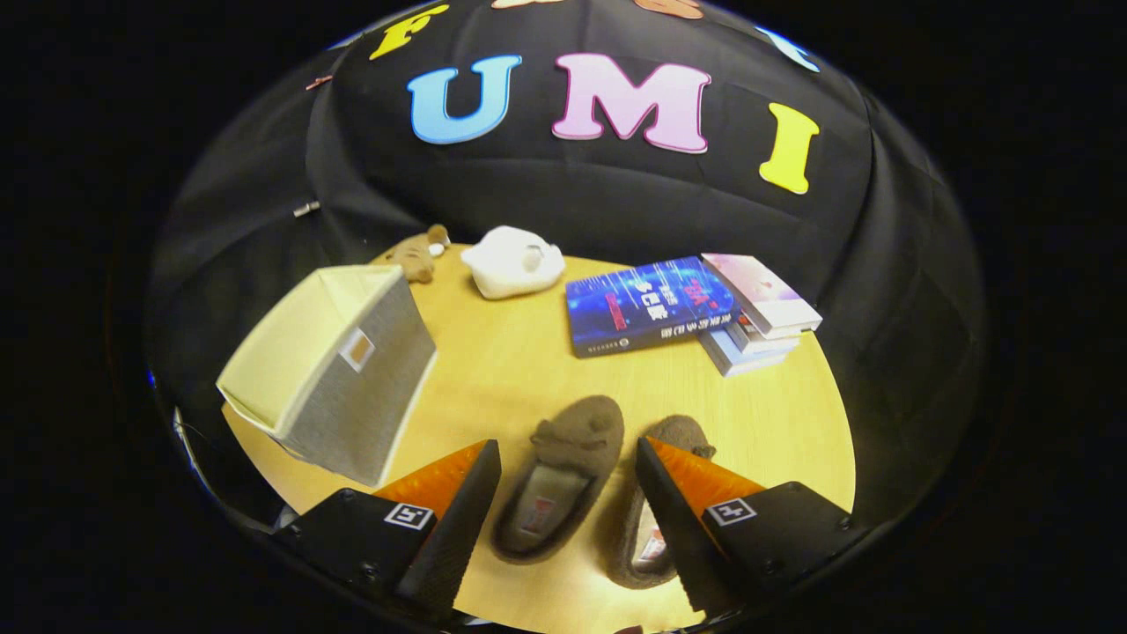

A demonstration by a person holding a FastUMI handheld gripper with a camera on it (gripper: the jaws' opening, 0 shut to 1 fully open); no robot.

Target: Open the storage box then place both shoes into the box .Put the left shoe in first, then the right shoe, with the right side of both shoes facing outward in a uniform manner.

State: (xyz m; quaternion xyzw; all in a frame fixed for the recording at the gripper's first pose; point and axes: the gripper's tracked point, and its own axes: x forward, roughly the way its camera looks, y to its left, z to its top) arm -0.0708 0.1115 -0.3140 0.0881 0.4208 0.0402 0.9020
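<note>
Two brown plush slippers lie side by side on the round wooden table (493, 370), toes pointing away from me. The left slipper (559, 480) sits between my fingers. The right slipper (656, 502) is partly hidden behind my right finger (678, 519). A grey fabric storage box (339, 370) with a pale lid stands beyond my left finger (458, 519), lid closed. My gripper (568, 453) is open, hovering above the slippers, touching nothing.
A blue book (647, 304) and a small stack of books (762, 313) lie at the far right of the table. A white plush toy (513, 261) and a small brown plush toy (418, 255) rest at the far edge.
</note>
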